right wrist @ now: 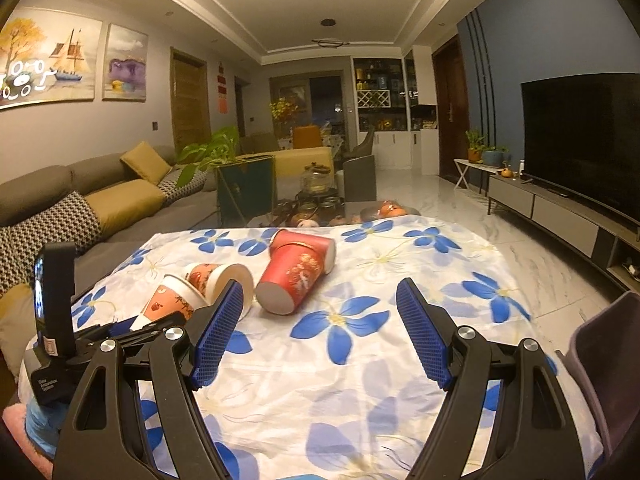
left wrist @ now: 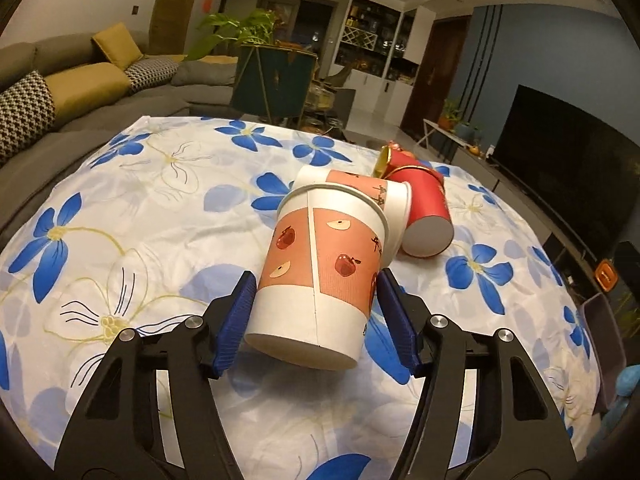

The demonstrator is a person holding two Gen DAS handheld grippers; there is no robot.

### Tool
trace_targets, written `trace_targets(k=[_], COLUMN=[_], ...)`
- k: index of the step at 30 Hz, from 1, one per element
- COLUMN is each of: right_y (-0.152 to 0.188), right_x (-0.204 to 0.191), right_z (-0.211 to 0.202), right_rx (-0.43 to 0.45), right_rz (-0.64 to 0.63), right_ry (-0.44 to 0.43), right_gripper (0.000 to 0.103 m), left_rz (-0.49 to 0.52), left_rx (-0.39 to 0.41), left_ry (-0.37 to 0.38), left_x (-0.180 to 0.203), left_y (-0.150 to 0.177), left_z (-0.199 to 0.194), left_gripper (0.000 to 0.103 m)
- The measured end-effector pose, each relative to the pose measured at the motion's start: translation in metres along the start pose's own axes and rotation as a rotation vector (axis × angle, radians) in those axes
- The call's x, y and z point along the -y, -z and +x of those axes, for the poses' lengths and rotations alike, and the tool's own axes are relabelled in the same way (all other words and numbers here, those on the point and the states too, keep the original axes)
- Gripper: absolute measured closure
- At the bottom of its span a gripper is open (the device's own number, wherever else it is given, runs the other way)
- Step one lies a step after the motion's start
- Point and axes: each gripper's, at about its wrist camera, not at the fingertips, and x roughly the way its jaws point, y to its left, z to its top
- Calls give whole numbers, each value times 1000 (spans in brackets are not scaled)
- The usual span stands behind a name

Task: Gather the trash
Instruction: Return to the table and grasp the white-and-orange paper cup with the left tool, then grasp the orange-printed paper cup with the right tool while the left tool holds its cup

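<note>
Cups lie scattered on a desk (left wrist: 120, 208) covered with a white cloth printed with blue flowers. Left wrist view: the left gripper (left wrist: 316, 280) has its blue fingers (left wrist: 236, 320) set on either side of an apple-print paper cup (left wrist: 320, 276), which sits tilted with its base toward the camera. The pads appear to touch or nearly touch the cup walls; whether they are clenched firmly cannot be told. A second apple-print cup (left wrist: 360, 188) lies on its side just behind, touching the first, and a red cup (left wrist: 424, 216) lies beside that, with another red cup (left wrist: 400, 164) behind it. Right wrist view: the right gripper (right wrist: 320, 308) hovers over bare cloth with its fingers spread wide and nothing between them. The red cups lie ahead of it, the nearer one (right wrist: 292, 276) on its side with its base toward the camera; the apple-print cups (right wrist: 188, 292) and the left gripper are at the left. A grey bin (right wrist: 600, 360) edge shows at the right. Assessment: the step in hand is the grasp of the first apple-print cup. The next move calls for a secure closure, a lift clear of the touching cup, and carriage to the bin.
</note>
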Motion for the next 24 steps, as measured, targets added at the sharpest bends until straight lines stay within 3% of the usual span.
trace_targets(k=[5, 13, 15, 19, 24], right_y=[-1, -3, -3, -1, 1], right_x=[-16, -57, -65, -73, -78], right_z=[17, 62, 79, 100, 120], right_rx=[-31, -80, -111, -155, -210], right_rz=[-11, -44, -51, -46, -28], right_ry=[-48, -126, -140, -169, -190], right_gripper=[26, 27, 34, 38, 54], left_rz=[-56, -127, -131, -119, -125], left_rx=[71, 180, 193, 212, 224], left_ry=[-31, -191, -204, -243, -251], left_x=[-13, -41, -43, -46, -53], left_y=[-2, -5, -6, -7, -7], left_z=[-23, -69, -76, -85, -90], left_gripper=[43, 43, 43, 43, 43])
